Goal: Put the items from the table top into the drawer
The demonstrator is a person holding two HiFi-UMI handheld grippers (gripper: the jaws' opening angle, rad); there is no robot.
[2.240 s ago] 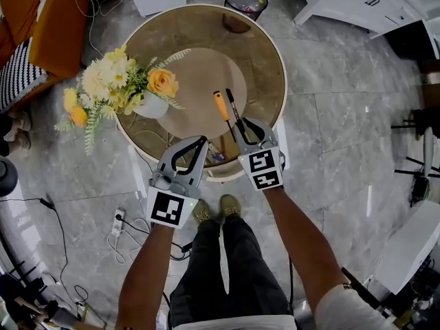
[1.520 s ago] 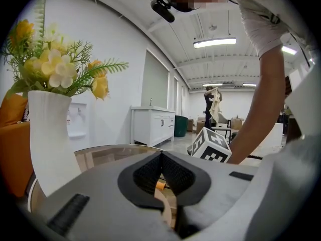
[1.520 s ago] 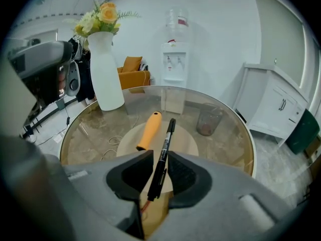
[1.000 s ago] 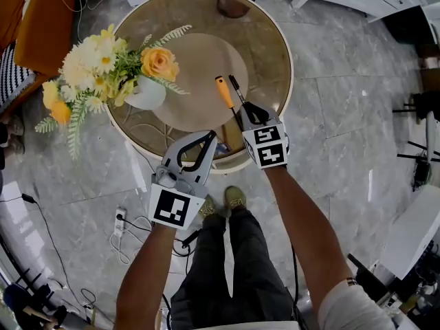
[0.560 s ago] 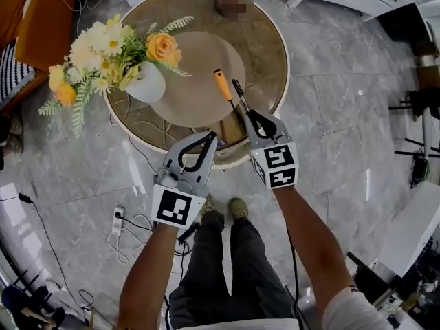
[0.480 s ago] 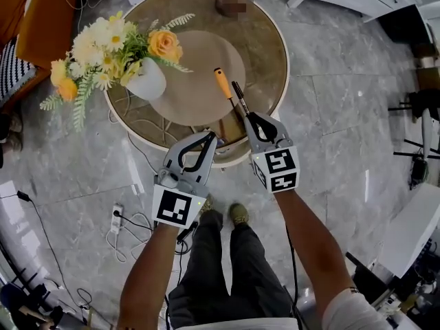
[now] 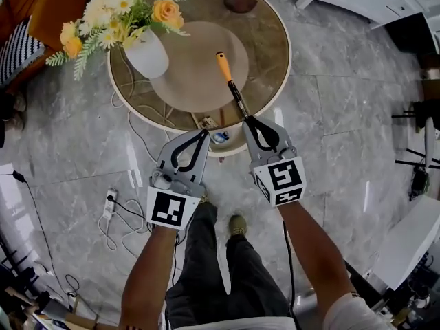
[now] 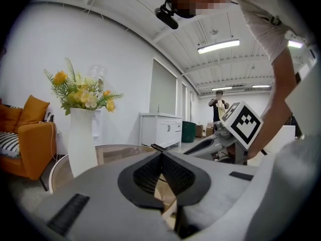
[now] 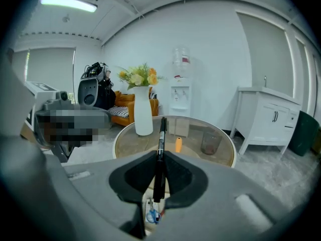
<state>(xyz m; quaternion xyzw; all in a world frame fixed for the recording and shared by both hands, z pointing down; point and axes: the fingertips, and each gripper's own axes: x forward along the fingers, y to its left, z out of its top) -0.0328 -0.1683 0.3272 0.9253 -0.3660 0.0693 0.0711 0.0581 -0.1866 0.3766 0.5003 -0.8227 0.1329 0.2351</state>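
My right gripper (image 7: 246, 119) is shut on a black pen (image 7: 237, 100), which sticks out past the jaws over the near edge of the round glass table (image 7: 271, 40). In the right gripper view the pen (image 9: 160, 149) stands upright between the pads. An orange-handled tool (image 7: 223, 65) lies on the table just beyond the pen's tip. My left gripper (image 7: 204, 133) is shut on nothing, beside the right one at the table's near rim. Between and below both grippers the drawer (image 7: 230, 150) stands open, with blue-handled scissors (image 9: 150, 216) inside.
A white vase of flowers (image 7: 146, 55) stands on the table's far left. An orange sofa (image 7: 20, 5) is beyond it. Cables and a power strip (image 7: 108, 206) lie on the floor at the left. A white cabinet (image 9: 266, 119) stands at the right.
The right gripper has lifted the pen off the table and drawn it back toward the near edge over the drawer. The left gripper has shifted alongside it. The orange-handled tool stays put.
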